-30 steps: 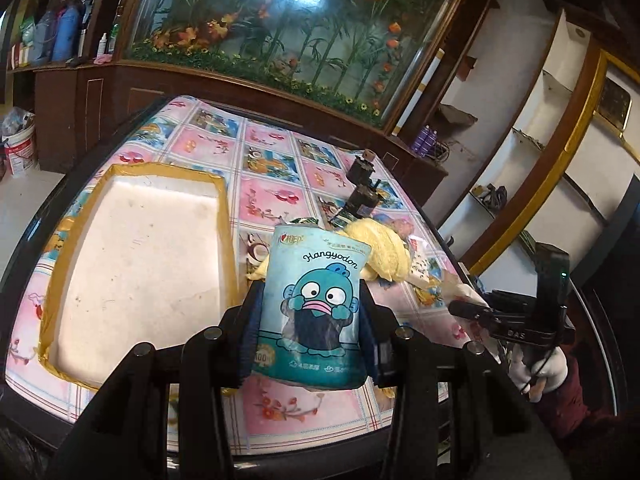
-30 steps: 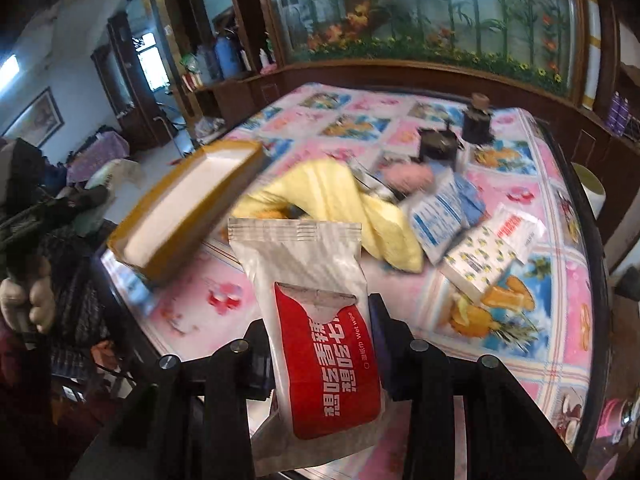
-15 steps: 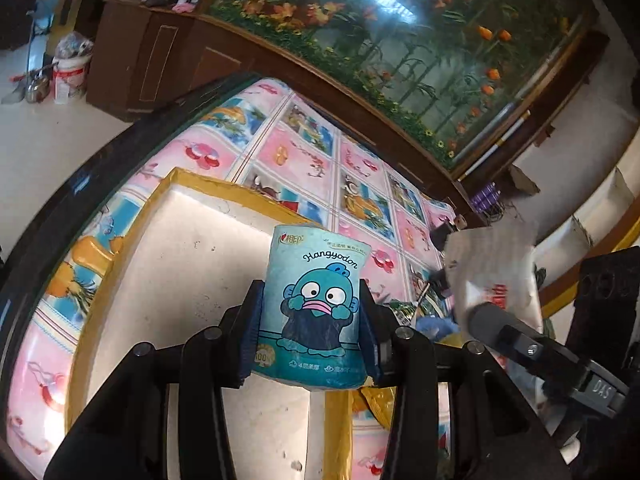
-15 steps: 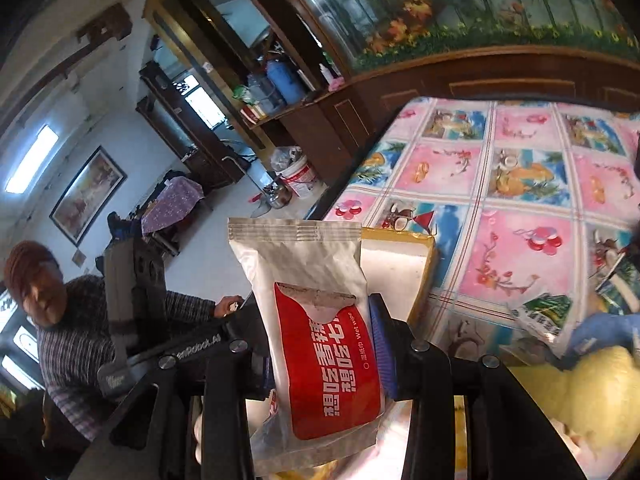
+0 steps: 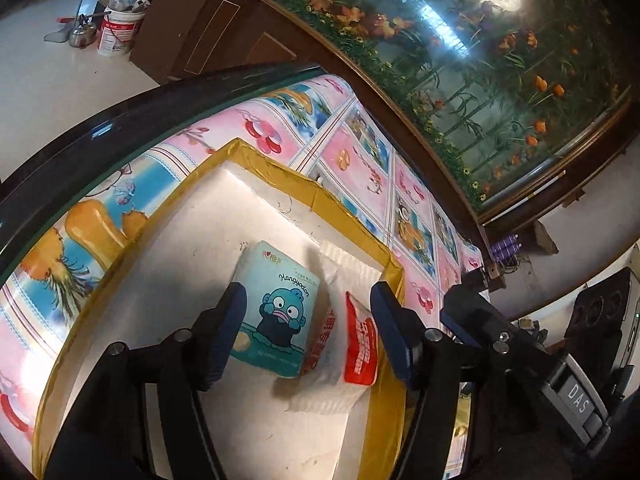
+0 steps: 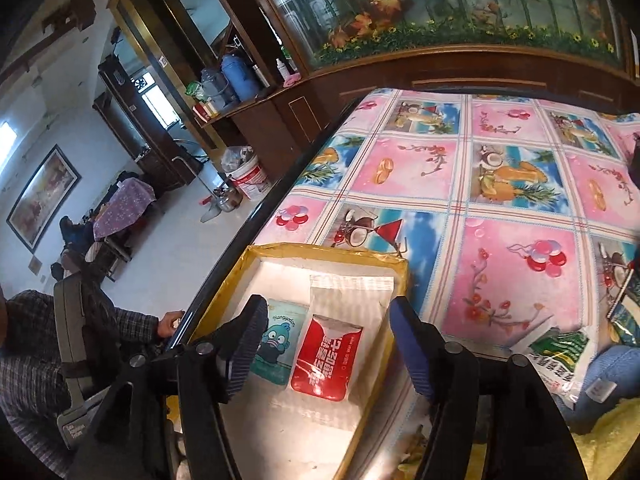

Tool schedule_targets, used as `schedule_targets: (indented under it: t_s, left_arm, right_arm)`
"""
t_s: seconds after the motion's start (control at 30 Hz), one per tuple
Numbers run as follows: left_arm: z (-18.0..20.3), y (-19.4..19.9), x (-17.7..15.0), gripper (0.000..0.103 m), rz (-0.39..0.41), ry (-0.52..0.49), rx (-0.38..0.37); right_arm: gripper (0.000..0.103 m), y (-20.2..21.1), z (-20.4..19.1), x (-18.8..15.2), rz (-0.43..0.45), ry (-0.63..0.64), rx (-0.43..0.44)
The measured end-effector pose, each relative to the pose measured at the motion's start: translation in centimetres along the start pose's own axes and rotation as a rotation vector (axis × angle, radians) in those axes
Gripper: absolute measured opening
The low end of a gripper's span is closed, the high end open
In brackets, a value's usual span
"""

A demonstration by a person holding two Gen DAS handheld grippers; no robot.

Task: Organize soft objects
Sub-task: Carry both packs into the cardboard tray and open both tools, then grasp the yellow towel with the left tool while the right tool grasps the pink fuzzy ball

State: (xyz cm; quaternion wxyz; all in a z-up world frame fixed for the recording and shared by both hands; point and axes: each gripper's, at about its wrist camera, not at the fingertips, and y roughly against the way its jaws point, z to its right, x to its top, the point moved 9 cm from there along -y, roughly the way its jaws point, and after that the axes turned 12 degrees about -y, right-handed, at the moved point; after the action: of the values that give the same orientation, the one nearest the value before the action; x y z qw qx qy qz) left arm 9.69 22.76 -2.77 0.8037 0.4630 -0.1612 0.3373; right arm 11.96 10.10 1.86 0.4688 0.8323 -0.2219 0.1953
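Note:
A teal cartoon tissue pack point(image 5: 276, 312) lies flat in the white tray with a yellow taped rim point(image 5: 276, 168). Beside it, on its right, rests a white and red wet wipe pack point(image 5: 354, 344). My left gripper point(image 5: 306, 328) hovers just above both packs, open, holding nothing. The right wrist view shows the same teal pack point(image 6: 276, 344) and red pack point(image 6: 328, 356) side by side at the tray's point(image 6: 320, 250) far end. My right gripper point(image 6: 328, 344) is open above them, its fingers spread wider than the red pack.
The tray sits near the table's dark curved edge point(image 6: 260, 216). A green and white packet point(image 6: 556, 356), a blue cloth point(image 6: 616, 368) and a yellow cloth point(image 6: 600, 440) lie to the right on the patterned tablecloth. A person's hand point(image 6: 170, 324) is at the left.
Both grippers carried their packs from above the table to the tray, lowered and opened. The teal pack and the red pack now lie released inside the tray.

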Motion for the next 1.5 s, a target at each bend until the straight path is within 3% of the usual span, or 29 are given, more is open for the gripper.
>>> schedule_targets:
  t_s: [0.23,0.37,0.47,0.63,0.73,0.83,0.9,1.1,1.37,1.5]
  left_arm:
    - [3.9,4.4,-1.6,0.066,0.057,-0.142,0.032]
    - [7.2,6.4,-3.6,0.075,0.079,-0.198,0.003]
    - [9.8,6.7,-5.5,0.075,0.058,-0.235,-0.040]
    - [13.7,5.4,-9.0,0.075,-0.032,-0.326,-0.091]
    - [15.1,5.3,-10.6,0.075,-0.067,-0.374,-0.102]
    - [15.8,6.2,-11.2,0.075,-0.063,-0.419,-0.094]
    - [16.0,6.7,-11.5,0.075,-0.054,-0.448,-0.083]
    - [16.2,6.3,-12.7,0.075,-0.085,-0.465,-0.085]
    - [18.3,3.9,-15.1,0.075,-0.163,-0.480,-0.098]
    - [19.4,1.8,-15.7,0.075,-0.208,-0.436,-0.122]
  right_arm:
    - [0.073,8.2,3.4,-0.8,0.103,0.019,-0.023]
    - [0.077,12.4,8.0,-1.3,0.171,0.027,-0.125]
    - [0.077,13.5,11.5,-1.8,0.171,0.017,-0.202]
    - [0.077,13.4,14.2,-2.8,0.138,-0.017,-0.214]
    - [0.079,12.4,13.8,-5.0,0.034,0.012,-0.153]
    - [0.078,12.4,12.2,-8.9,-0.138,0.004,0.042]
    - [0.078,13.5,11.9,-10.8,-0.179,0.008,0.100]
    - [0.078,16.4,14.6,-12.3,-0.086,0.059,-0.060]
    - [0.078,19.3,17.6,-12.3,0.023,0.034,-0.161]
    - [0.078,20.9,20.5,-11.6,0.088,-0.032,-0.207]
